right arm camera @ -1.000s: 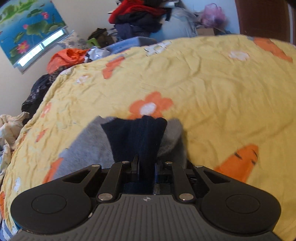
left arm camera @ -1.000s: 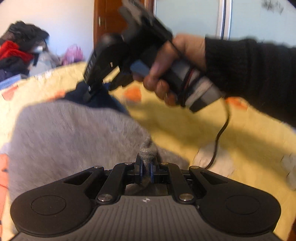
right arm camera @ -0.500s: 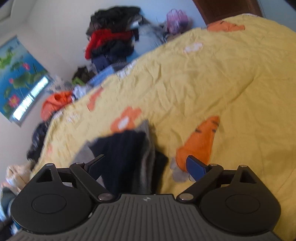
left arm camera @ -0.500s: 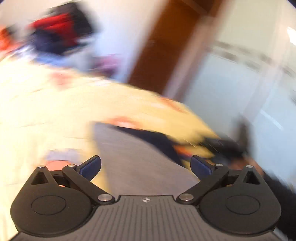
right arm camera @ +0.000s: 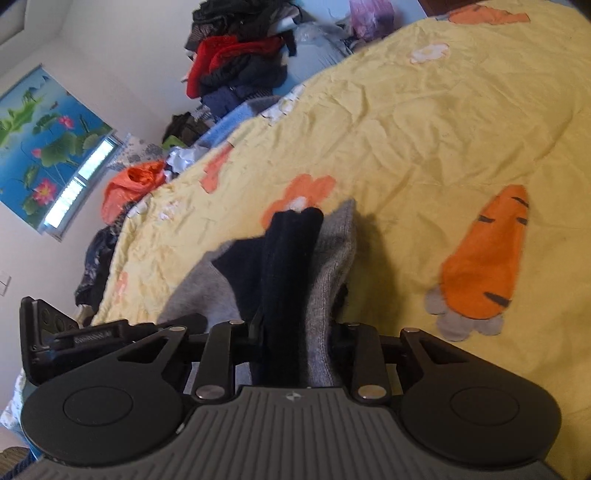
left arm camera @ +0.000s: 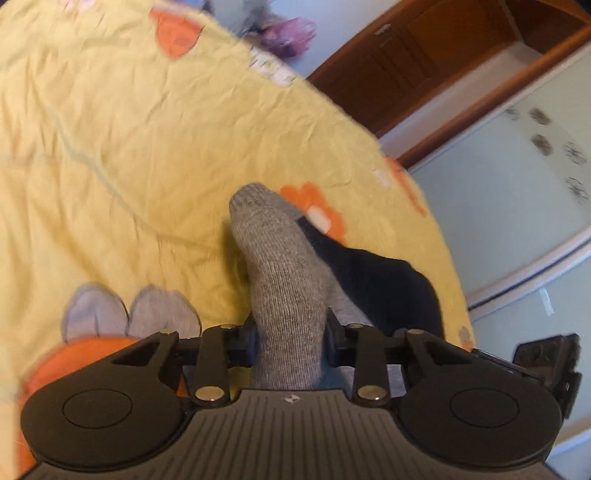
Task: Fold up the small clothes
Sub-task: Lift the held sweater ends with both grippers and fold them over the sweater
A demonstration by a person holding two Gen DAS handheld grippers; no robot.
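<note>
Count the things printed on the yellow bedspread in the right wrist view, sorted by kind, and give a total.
Carrots: 2, one whole and one partly cut off at the top edge
Orange flowers: 2, and
White flowers: 1
Total: 5; smaller pale prints near the left edge of the bedspread are too blurred to sort.

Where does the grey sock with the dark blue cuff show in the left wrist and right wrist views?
Left wrist: the grey sock runs up the lower centre, its near end between the left hand-held gripper fingers.
Right wrist: lower centre, its dark blue cuff between the right hand-held gripper fingers.
Shared landmark: the orange flower on the yellow bedspread beyond it.
</note>
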